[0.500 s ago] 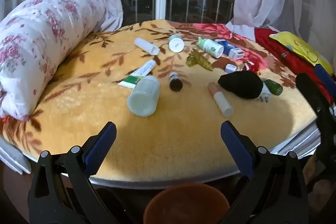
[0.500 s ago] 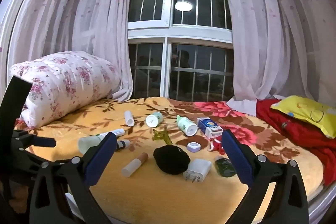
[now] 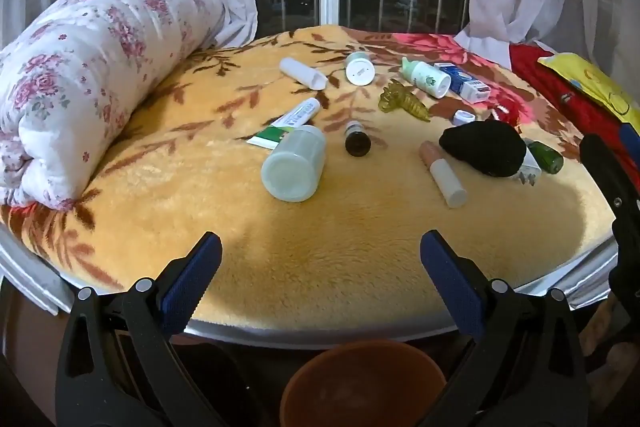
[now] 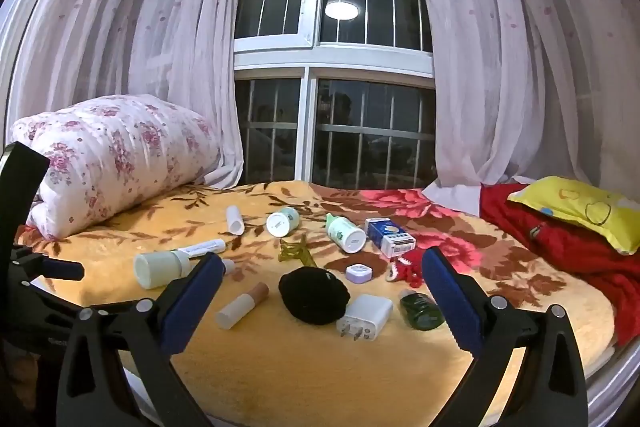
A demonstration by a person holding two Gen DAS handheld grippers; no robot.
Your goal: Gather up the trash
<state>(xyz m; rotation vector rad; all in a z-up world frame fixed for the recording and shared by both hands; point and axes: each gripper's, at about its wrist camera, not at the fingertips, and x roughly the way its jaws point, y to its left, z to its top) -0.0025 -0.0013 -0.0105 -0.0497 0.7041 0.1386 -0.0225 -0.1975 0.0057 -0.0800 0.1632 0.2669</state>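
Small items lie scattered on a yellow flowered blanket (image 3: 360, 259): a translucent white bottle (image 3: 294, 165), a toothpaste tube (image 3: 286, 123), a small dark bottle (image 3: 357, 139), a tan-and-white tube (image 3: 442, 173), a black cloth ball (image 3: 484, 147), a green bottle (image 3: 546, 157), and a blue-and-white box (image 3: 464, 83). My left gripper (image 3: 320, 267) is open and empty, over the blanket's near edge. My right gripper (image 4: 320, 291) is open and empty, in front of the black cloth ball (image 4: 314, 295) and a white charger (image 4: 366, 317). A brown bin (image 3: 362, 383) stands below the left gripper.
A rolled flowered quilt (image 3: 92, 87) lies at the left. Red cloth (image 4: 560, 247) and a yellow pillow (image 4: 576, 209) lie at the right. A window (image 4: 336, 131) with curtains is behind the bed. The right gripper's body (image 3: 612, 195) shows at the left view's right edge.
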